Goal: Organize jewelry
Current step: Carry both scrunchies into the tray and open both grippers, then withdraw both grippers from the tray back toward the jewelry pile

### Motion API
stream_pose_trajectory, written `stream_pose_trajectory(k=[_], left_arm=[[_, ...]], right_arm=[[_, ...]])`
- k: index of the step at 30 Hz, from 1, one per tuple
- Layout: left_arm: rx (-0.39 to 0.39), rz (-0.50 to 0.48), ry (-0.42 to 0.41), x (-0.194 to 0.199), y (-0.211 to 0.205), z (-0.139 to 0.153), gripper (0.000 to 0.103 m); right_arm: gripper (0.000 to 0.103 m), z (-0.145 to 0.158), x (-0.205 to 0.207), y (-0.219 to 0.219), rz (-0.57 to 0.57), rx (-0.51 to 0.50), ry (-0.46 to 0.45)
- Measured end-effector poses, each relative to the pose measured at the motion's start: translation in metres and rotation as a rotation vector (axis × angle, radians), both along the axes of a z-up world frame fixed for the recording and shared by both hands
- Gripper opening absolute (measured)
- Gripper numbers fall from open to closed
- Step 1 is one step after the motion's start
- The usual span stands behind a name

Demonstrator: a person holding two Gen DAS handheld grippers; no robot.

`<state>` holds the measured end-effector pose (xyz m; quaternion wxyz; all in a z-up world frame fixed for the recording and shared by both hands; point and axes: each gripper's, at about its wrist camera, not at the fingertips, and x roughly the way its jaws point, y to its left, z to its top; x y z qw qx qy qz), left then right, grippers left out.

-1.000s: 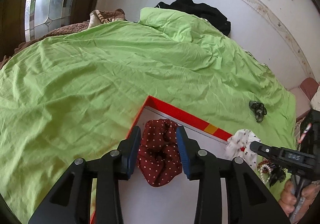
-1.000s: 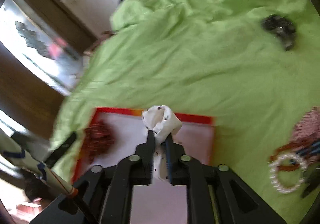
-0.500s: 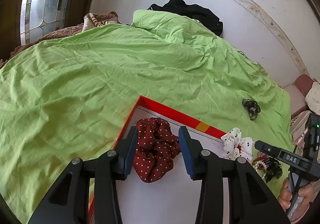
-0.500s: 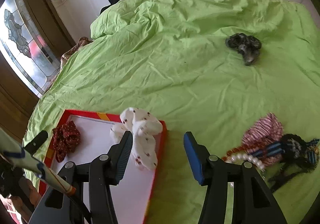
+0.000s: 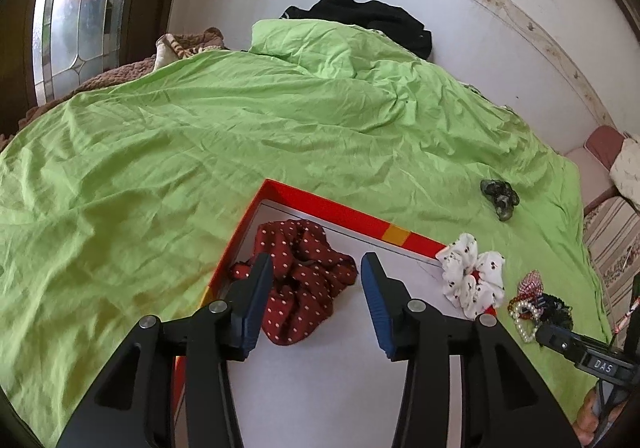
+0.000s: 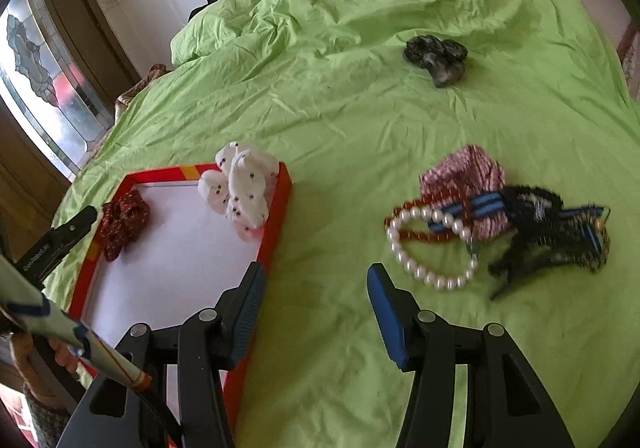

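A red-rimmed white tray (image 5: 332, 208) (image 6: 280, 208) lies on a green bedsheet. In it lie a dark red dotted scrunchie (image 5: 300, 280) (image 6: 122, 220) and a white dotted scrunchie (image 5: 472, 276) (image 6: 240, 184) at its far right corner. My left gripper (image 5: 316, 300) is open above the red scrunchie, not touching it. My right gripper (image 6: 316, 308) is open and empty over the sheet, right of the tray. A pearl bracelet (image 6: 432, 248) (image 5: 524, 320), a striped pink scrunchie (image 6: 468, 180), beads and a dark hair clip (image 6: 548, 236) lie in a pile to its right.
A dark grey scrunchie (image 6: 438, 60) (image 5: 500, 198) lies alone further back on the sheet. Black clothing (image 5: 368, 16) sits at the bed's far edge by the white wall. A stained-glass door (image 5: 76, 8) stands at the left.
My right gripper opened, left the white scrunchie in the tray's corner and moved right over the sheet. My left gripper opened wider and drew back from the red scrunchie.
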<state>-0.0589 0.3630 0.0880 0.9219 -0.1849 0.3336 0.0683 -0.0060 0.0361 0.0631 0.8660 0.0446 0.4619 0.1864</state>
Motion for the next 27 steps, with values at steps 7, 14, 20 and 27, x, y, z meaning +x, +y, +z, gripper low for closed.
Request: stream_pose_trajectory(k=[7, 14, 20, 27], left_arm=[[0.056, -0.012, -0.027, -0.017, -0.021, 0.006, 0.048], [0.112, -0.014, -0.041, -0.044, -0.046, 0.005, 0.048], [0.200, -0.040, -0.027, -0.076, -0.084, 0.002, 0.050], [0.236, -0.147, 0.046, -0.097, -0.137, 0.006, 0.050]], right_arm=[[0.057, -0.002, -0.040, -0.014, 0.029, -0.058, -0.034], [0.058, -0.008, -0.083, -0.041, 0.033, -0.218, -0.110], [0.058, -0.008, -0.100, -0.068, -0.008, -0.220, -0.113], [0.059, -0.008, -0.106, -0.089, -0.047, -0.174, -0.113]])
